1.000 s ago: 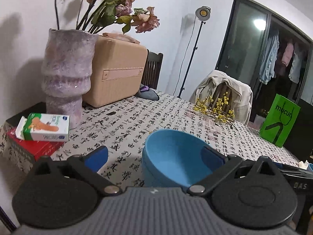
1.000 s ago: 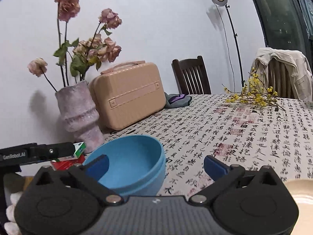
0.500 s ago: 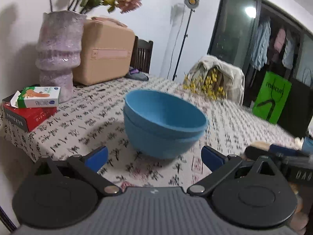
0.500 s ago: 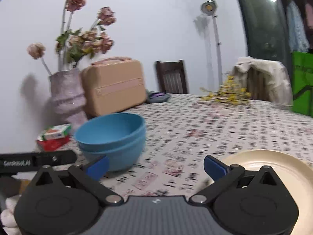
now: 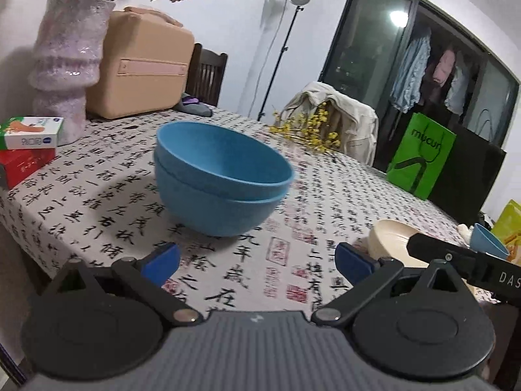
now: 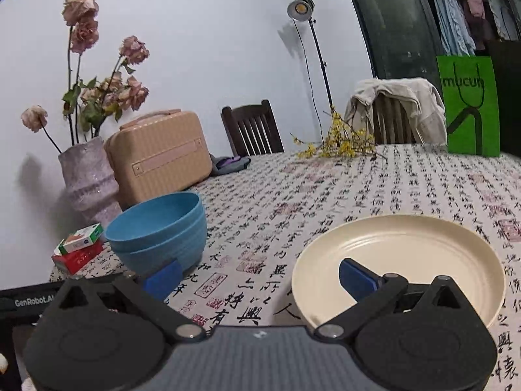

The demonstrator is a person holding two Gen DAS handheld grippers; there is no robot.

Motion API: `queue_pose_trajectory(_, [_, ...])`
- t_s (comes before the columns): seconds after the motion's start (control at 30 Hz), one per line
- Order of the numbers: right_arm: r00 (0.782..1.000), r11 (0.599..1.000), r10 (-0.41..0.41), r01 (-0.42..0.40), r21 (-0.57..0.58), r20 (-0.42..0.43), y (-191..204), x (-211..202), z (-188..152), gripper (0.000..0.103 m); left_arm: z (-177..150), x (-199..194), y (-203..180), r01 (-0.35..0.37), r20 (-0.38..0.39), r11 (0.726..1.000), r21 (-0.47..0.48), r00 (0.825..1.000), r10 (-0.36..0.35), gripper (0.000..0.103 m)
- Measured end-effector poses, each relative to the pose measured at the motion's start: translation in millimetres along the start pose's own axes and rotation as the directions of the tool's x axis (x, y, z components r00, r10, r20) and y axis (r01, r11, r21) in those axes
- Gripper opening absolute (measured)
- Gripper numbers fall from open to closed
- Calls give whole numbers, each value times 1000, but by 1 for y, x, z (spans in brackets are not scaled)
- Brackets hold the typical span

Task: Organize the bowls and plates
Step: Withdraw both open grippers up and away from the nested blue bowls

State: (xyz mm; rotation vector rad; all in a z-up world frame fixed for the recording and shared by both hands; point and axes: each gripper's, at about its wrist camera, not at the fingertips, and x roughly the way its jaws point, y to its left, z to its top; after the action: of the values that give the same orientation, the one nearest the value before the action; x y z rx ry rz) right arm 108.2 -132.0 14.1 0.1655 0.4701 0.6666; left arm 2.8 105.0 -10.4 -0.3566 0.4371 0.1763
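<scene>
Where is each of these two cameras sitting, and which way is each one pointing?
Left wrist: sits on the left gripper, low over the table edge, facing the stacked blue bowls; its own open fingers show, plus the other gripper's black bar at right.
Right wrist: sits on the right gripper, facing across the table toward the wall; its open fingers show, one over the cream plate.
Shared: bowls, plate, vase, tan case, floor lamp, green bag.

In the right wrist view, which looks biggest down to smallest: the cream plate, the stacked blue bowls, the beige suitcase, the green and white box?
1. Round cream plate, though it is nearest the camera.
2. Beige hard-shell suitcase and stacked blue bowls: too alike to rank.
3. Small green and white box.
</scene>
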Motion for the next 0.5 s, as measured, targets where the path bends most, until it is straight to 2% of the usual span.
queue_pose_trajectory(0.23, [998, 998, -63, 63, 23, -16, -12, -7, 3, 103, 1, 5, -4, 26, -15, 999, -31, 1000, -26, 103])
queue_pose_trajectory(0.5, [988, 984, -156, 154, 89, 8, -37, -22, 1, 103, 4, 21, -20, 116, -53, 993, -7, 992, -116, 103])
